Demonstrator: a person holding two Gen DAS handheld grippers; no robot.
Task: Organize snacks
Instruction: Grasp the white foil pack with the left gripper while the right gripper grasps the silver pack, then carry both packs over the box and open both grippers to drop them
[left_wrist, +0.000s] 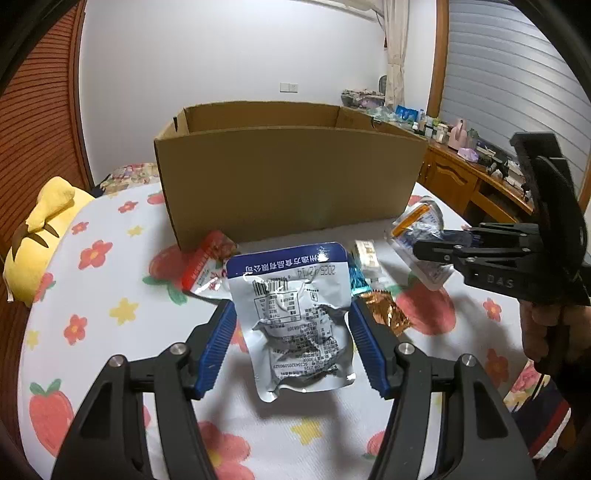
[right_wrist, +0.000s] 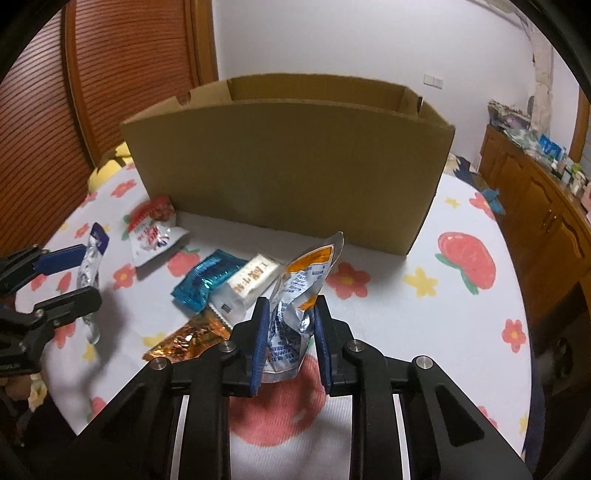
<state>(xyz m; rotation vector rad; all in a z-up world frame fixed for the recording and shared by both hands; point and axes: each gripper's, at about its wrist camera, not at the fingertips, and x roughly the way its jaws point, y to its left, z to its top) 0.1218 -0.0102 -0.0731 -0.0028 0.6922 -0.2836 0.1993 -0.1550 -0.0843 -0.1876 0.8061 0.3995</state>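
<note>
My left gripper (left_wrist: 293, 314) is shut on a silver snack packet with a blue top band (left_wrist: 295, 314) and holds it above the bedsheet; it also shows in the right wrist view (right_wrist: 90, 266). My right gripper (right_wrist: 290, 310) is shut on a silver and orange snack packet (right_wrist: 299, 295), lifted off the sheet; it also shows in the left wrist view (left_wrist: 417, 236). An open cardboard box (left_wrist: 291, 177) stands behind both. On the sheet lie a red and white packet (right_wrist: 151, 229), a teal packet (right_wrist: 207, 278), a white bar (right_wrist: 251, 282) and an orange foil packet (right_wrist: 188, 339).
A yellow plush toy (left_wrist: 40, 229) lies at the bed's left edge. A wooden cabinet (right_wrist: 543, 206) with clutter on top runs along the right wall. A wooden slatted door (right_wrist: 110, 74) stands behind on the left.
</note>
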